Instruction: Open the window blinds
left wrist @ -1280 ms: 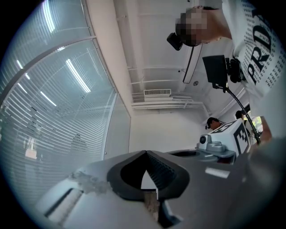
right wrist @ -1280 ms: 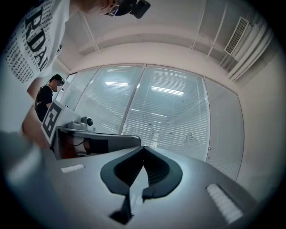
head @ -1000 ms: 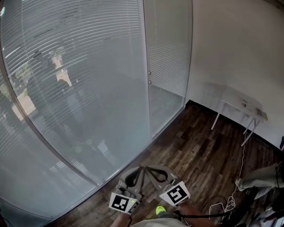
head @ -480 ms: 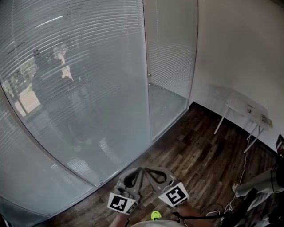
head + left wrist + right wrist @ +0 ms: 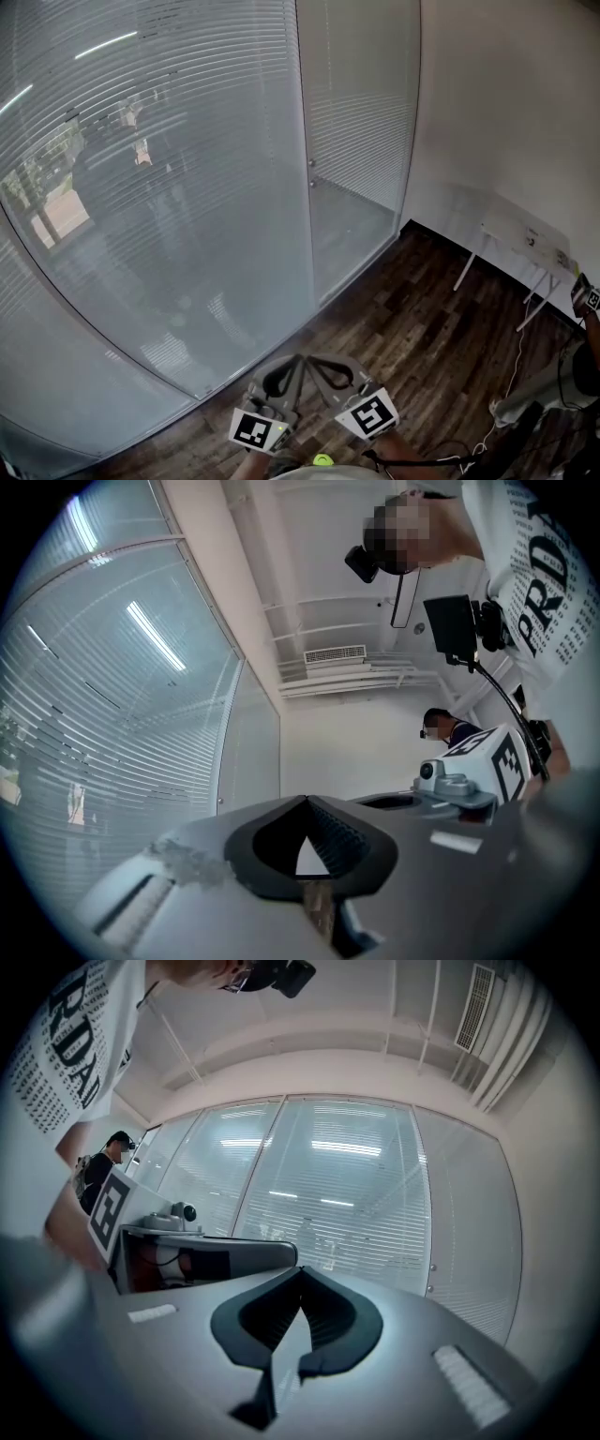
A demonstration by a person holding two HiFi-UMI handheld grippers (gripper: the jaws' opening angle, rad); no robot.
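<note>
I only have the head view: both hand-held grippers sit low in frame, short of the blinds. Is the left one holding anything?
Observer: No. The left gripper view shows the left hand-held gripper with its jaws together and nothing between them.
Operator: And the right one?
Observer: The right gripper view shows the right hand-held gripper shut too, and empty.

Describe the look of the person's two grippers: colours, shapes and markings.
Both the left gripper and right gripper are matt grey, their jaws lined with dark, curved, ribbed pads. Each carries a white cube printed with black square markers. The person wears a white, dark-lettered shirt.
</note>
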